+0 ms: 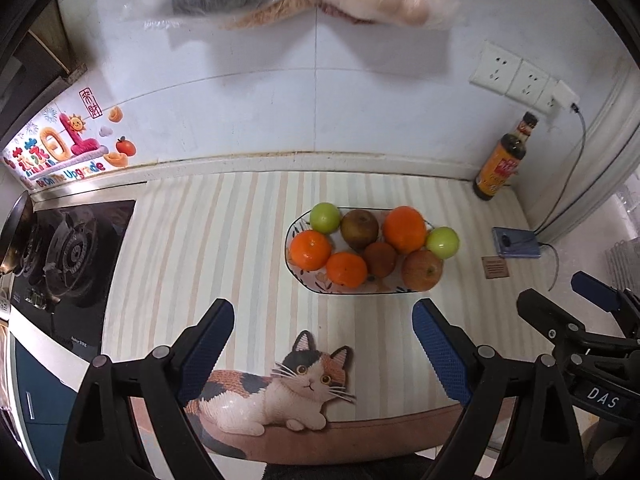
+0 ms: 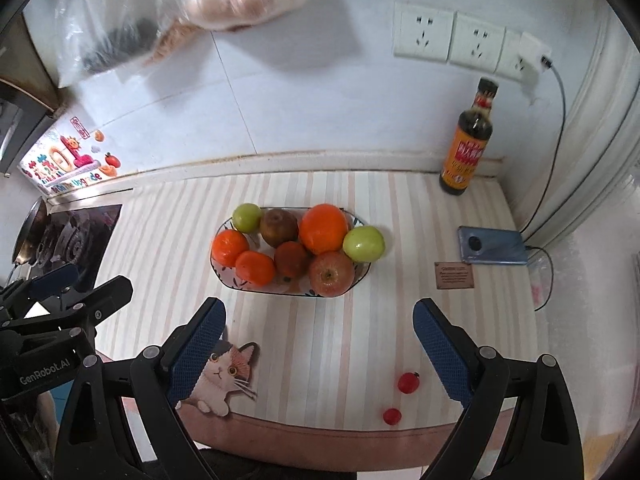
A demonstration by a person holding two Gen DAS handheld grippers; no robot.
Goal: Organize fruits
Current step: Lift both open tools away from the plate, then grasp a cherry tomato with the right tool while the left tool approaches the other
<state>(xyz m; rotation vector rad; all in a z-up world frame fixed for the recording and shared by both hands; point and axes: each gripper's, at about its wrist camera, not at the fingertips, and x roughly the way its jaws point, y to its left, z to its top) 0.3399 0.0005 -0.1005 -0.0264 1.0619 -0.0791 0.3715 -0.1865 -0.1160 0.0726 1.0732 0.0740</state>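
- A patterned oval plate point(image 2: 362, 224) is seen on the striped mat near the middle of the desk, towards the back edge; the fruits are piled on it: three oranges point(image 2: 324, 228), two green apples point(image 2: 364, 244), a red apple point(image 2: 331, 274) and two brownish fruits point(image 2: 279, 227).
- Two small red fruits point(image 2: 408, 383) are left loose near the front edge of the desk, well apart from the plate.
- The left gripper point(image 1: 323, 350) is held with fingers wide and nothing between them; the right gripper point(image 2: 319, 350) likewise, wide and empty, above the front of the desk.
- The plate is judged nearly full: an added fruit could roll off, or the green apple at its right rim could be knocked loose.
- The small red fruits, being round and near the front edge, could be nudged over it by a careless approach.
- A dark sauce bottle point(image 2: 466, 148) stands at the back right corner; a phone point(image 2: 492, 246) on a cable lies by the right edge, and a stove point(image 1: 76, 252) is at the left edge. None is judged to block the way.
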